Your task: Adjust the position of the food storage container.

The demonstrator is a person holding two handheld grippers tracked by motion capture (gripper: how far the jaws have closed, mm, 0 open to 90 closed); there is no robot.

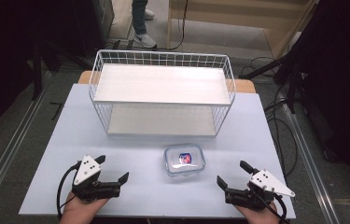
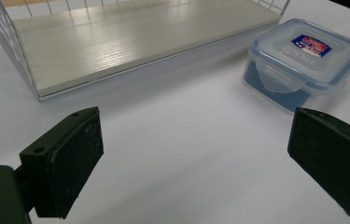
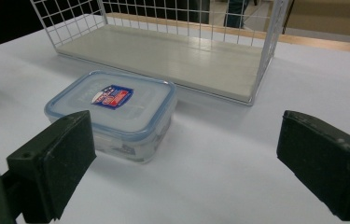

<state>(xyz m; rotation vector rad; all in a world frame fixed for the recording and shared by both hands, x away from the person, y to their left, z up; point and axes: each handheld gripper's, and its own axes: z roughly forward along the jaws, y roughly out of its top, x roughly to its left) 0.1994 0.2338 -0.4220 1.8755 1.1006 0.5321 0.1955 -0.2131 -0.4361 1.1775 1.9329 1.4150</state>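
Note:
A small clear plastic box (image 1: 185, 160) with a blue-rimmed lid and a red-and-blue label sits on the white table (image 1: 135, 144), just in front of a white wire rack (image 1: 162, 93) with two pale shelves. My left gripper (image 1: 114, 169) rests near the front left, open and holding nothing; in its own view the box (image 2: 303, 60) lies ahead to the right. At the front right my right gripper (image 1: 233, 174) stands open and holds nothing too, with the box (image 3: 114, 114) close ahead on its left and the rack (image 3: 172, 51) behind it.
A wooden tabletop edge (image 1: 245, 86) shows behind the white board. Black cables (image 1: 280, 126) run along the floor on the right. A person's legs (image 1: 141, 21) stand beyond the rack, and a wooden frame (image 1: 238, 18) is farther back.

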